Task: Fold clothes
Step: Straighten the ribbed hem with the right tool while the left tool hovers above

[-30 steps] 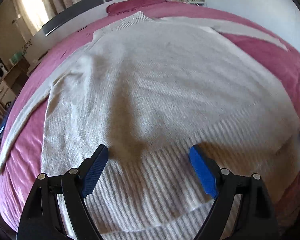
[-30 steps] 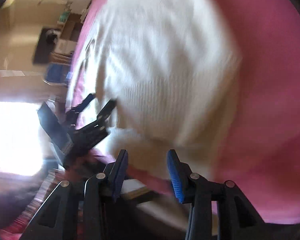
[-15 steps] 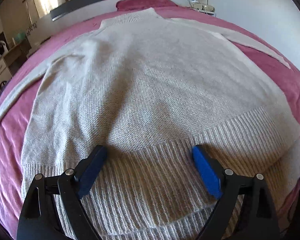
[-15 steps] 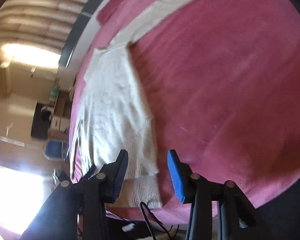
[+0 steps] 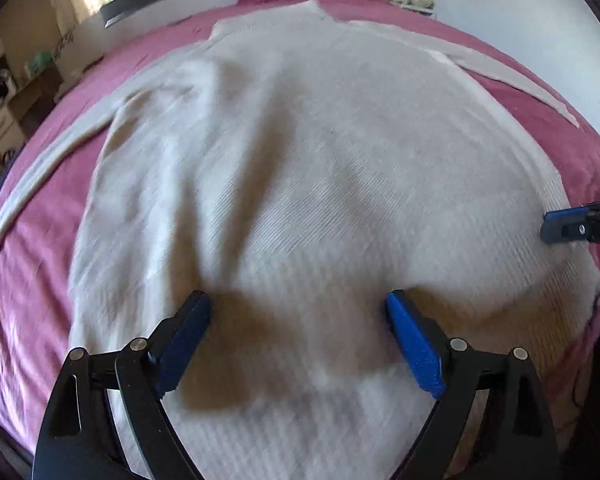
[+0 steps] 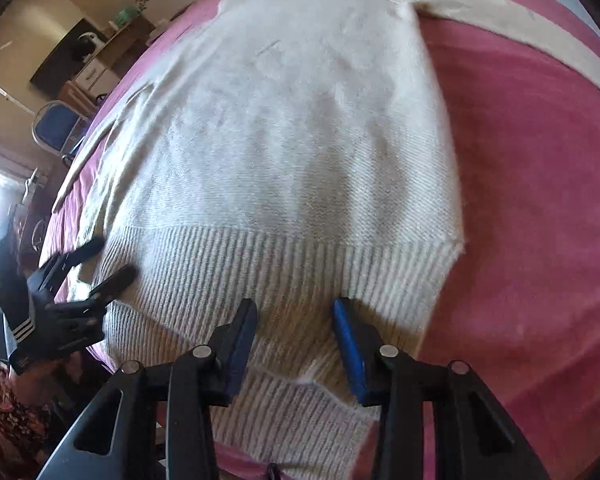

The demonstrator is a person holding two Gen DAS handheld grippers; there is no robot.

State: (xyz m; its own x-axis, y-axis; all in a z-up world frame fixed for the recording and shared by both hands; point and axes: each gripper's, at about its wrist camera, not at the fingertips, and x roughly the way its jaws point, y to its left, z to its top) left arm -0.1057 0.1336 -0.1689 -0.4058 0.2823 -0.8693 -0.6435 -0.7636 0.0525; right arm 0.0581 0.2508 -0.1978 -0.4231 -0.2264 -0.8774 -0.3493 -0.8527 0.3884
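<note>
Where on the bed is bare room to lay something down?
Bare pink cover right of the sweater, below its right sleeve; a narrower strip beyond its left edge. The middle is crowded by the sweater.

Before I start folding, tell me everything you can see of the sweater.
The sweater is a cream knit with a wide ribbed hem and a ribbed collar. It lies spread flat, unfolded, on the pink bedspread, collar toward the headboard, hem nearest the cameras, and both sleeves stretched out sideways. Soft wrinkles run through the body. The hem's near edge looks doubled over in the right wrist view. Both grippers hang over the hem; contact cannot be told.
</note>
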